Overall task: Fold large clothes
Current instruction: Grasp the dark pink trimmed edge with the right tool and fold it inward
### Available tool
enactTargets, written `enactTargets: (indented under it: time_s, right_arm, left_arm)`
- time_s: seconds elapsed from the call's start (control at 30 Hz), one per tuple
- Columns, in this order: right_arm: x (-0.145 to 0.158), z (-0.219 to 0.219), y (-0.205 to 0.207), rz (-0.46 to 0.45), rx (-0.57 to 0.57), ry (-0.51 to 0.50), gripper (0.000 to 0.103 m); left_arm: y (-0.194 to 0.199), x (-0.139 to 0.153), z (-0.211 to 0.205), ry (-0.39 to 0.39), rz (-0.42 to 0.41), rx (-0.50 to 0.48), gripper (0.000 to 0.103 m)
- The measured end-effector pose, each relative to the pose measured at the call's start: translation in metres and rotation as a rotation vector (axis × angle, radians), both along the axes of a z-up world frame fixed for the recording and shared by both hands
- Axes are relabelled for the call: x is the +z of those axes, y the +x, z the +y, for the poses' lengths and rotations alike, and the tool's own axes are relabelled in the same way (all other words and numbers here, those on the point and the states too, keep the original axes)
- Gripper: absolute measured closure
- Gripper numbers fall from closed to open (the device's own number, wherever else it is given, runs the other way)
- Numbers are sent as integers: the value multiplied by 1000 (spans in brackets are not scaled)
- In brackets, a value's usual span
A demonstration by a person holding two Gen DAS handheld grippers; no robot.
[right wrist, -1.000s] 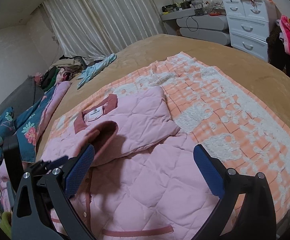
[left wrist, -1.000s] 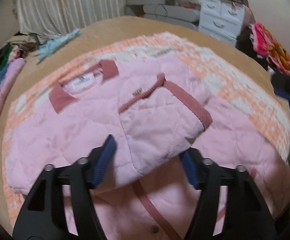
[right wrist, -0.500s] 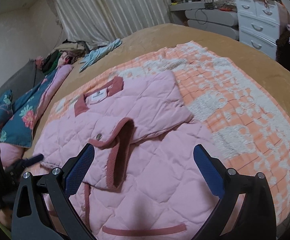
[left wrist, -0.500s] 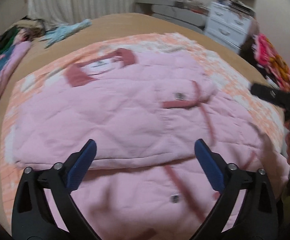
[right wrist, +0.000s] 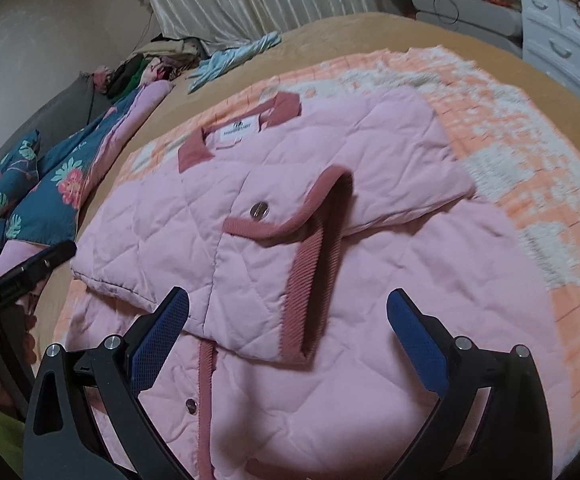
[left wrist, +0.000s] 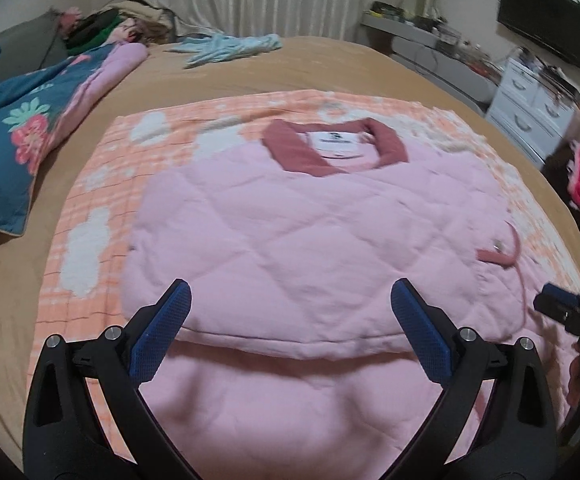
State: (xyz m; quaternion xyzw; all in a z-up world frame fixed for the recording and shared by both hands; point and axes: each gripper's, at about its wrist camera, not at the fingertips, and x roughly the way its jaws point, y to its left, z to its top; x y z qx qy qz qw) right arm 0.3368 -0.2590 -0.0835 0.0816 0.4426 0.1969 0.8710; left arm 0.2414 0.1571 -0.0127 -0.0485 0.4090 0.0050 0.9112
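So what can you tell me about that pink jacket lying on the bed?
The pink jacket looks quilted and soft, stitched in diamond shapes, with darker rose ribbed trim at the collar and cuff. A white label sits inside the neck, and metal snap buttons show. It lies flat on an orange-and-white checked blanket, collar away from the cameras, both sleeves folded across the body. Nothing grips it: both sets of jaws hover open above its lower half.

One pink quilted jacket (right wrist: 369, 240) lies ahead of the two grippers. It shows two metal snaps (right wrist: 259, 211), perhaps more hidden.
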Motion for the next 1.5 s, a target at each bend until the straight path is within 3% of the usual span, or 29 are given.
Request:
enactTargets:
  time_s: [0.13,0.27,0.4,0.5,0.57,0.67,0.83,0.97,1.17,1.5]
  right_arm:
    - [-15,7,9,36,4,21,5]
    - [-25,11,17,59,15,36,18]
    - [-34,15,22,64,7,44,24]
    - [-36,21,25,47,23,52,42]
    - [-29,26,22,1,50,47,70]
    - [-2,33,13,-156,85,-47,82]
    - [52,40,24,-343,141,-131,86]
    - [68,38,51,-383,143,-161,86]
    - [55,30,86,-344,112,-182,86]
    - [23,28,105,-271,47,-210,86]
  left_arm:
    - [6,-2,19,-17,-18,33,9]
    - [15,-8,30,-15,-27,43,9]
    - [23,-14,39,-24,-32,56,9]
    - [27,-16,42,-19,-33,52,9]
    - [30,-16,44,-17,-35,52,9]
    - [36,-12,46,-16,-49,54,9]
    - [45,-9,47,-24,-63,56,9]
    - [49,-11,45,-21,-66,54,9]
    - [52,-14,39,-25,-70,30,9]
    - [57,-24,25,-31,-52,-23,9]
